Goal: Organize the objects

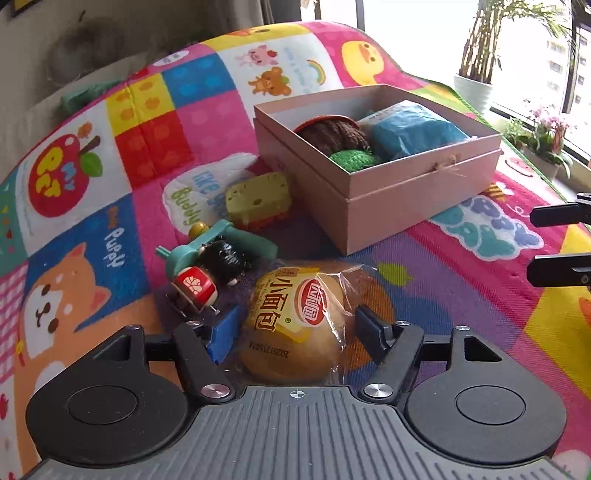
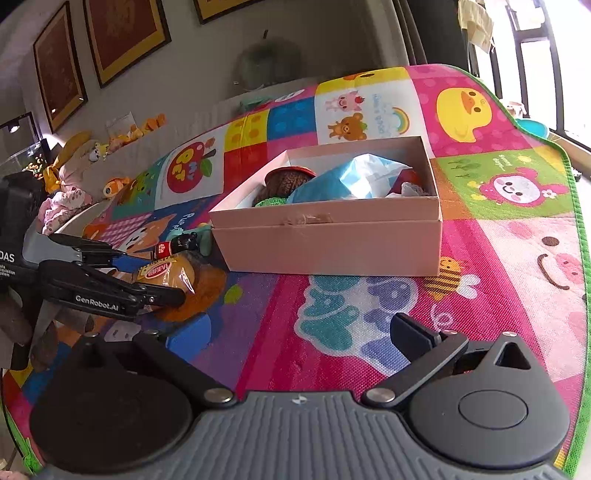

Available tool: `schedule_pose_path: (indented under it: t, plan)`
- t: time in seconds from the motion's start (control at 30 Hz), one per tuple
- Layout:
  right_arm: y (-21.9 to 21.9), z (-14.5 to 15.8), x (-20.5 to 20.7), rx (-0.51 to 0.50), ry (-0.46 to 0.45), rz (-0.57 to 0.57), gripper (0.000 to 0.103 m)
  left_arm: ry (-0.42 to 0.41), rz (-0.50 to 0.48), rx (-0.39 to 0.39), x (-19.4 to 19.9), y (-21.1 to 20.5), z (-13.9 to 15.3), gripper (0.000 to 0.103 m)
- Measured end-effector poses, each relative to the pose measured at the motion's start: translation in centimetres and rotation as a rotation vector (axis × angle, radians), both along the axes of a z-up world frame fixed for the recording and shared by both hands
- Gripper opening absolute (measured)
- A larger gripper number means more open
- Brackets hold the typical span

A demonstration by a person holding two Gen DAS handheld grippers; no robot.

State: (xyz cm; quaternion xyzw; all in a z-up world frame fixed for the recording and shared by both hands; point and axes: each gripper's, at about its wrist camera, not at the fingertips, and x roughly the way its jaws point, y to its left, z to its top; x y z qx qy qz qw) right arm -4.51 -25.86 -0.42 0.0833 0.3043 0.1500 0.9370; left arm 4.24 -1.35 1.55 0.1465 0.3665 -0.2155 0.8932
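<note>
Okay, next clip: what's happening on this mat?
A person is tidying toys and snacks into a pink box on a colourful play mat. The left hand-held gripper straddles a wrapped bread bun lying on the mat, with its jaws open and not squeezing it. The right hand-held gripper hovers open and empty in front of the box, which already holds a blue packet and knitted items. A few small toys remain beside the bun.

Framed pictures (image 2: 59, 66) on a grey wall (image 2: 207, 62); bright window (image 1: 417, 33) behind potted plants (image 1: 480, 55).
</note>
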Motion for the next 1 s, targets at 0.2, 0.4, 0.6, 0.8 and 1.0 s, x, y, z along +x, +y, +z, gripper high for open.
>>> schedule_pose_path:
  t: [0.2,0.4,0.6,0.8,1.0]
  plan:
    - [0.6,-0.1,0.3,-0.048,0.022,-0.005,0.103,0.009,0.102,-0.171,-2.2,3.5,0.9,0.062]
    - [4.4,0.6,0.9,-0.102,0.033,0.128,0.103,-0.048,0.377,-0.329,-5.2,10.9,0.8,0.062]
    - [12.6,2.3,2.2,-0.209,-0.043,0.302,0.086,-0.129,0.613,-0.590,-5.8,15.8,-0.7,0.060]
    - [18.6,2.4,5.5,-0.309,-0.098,0.346,0.079,-0.203,0.655,-0.626,-6.8,16.3,-0.6,0.060]
    - [23.3,1.0,10.3,-0.437,-0.155,0.316,0.078,-0.197,0.643,-0.646,-7.0,16.4,-0.8,0.060]
